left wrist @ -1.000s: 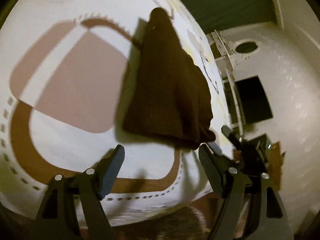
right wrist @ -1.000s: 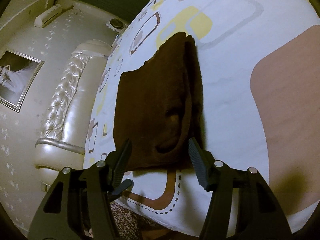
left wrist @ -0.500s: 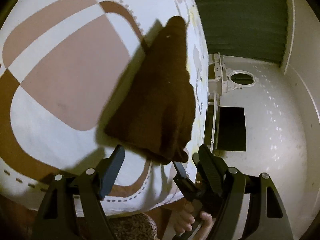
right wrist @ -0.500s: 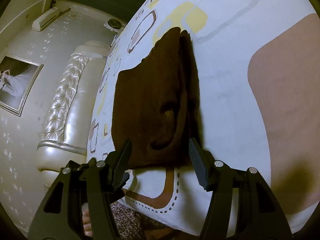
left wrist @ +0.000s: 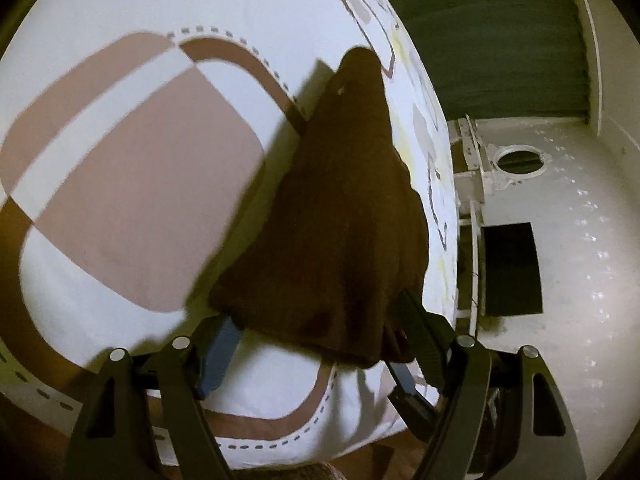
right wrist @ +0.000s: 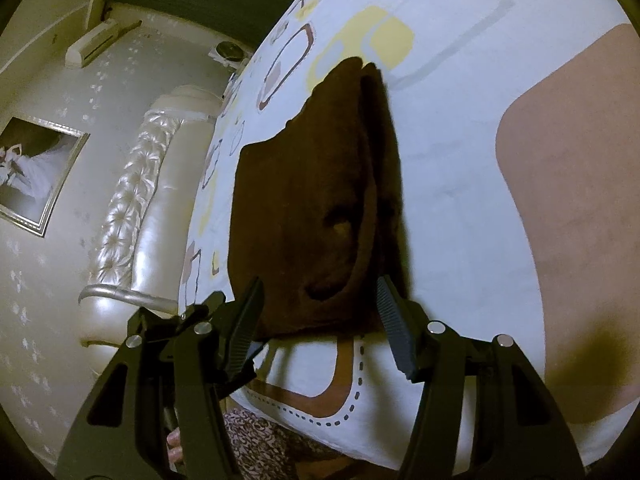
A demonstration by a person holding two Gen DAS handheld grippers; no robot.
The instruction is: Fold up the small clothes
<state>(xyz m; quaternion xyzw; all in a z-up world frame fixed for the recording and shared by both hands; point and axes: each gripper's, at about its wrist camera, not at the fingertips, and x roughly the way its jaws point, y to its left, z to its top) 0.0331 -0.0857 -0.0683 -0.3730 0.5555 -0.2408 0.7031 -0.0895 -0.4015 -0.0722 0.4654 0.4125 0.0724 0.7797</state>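
A dark brown fleece garment (left wrist: 340, 220) lies folded lengthwise on the patterned bed sheet (left wrist: 120, 200). My left gripper (left wrist: 316, 312) is at the garment's near edge, which drapes over both fingertips and lies between the jaws. Those jaws are closing, and the pads stand apart from the cloth's sides. In the right wrist view the same garment (right wrist: 304, 200) shows a doubled fold along its right side. My right gripper (right wrist: 320, 282) straddles its near edge, open, one fingertip at each side of the cloth. The left gripper's black frame (right wrist: 200, 320) sits just behind the right gripper's left finger.
The bed's edge runs close under both grippers, and a person's patterned clothing (right wrist: 272, 440) shows below it. A tufted cream headboard (right wrist: 132, 208) and a framed picture (right wrist: 36, 172) are to the left. A white wall with a dark opening (left wrist: 512, 268) is to the right.
The left gripper has rolled and come up to the garment, whose near edge now covers its fingertips. The right gripper and the cloth's fold look unchanged.
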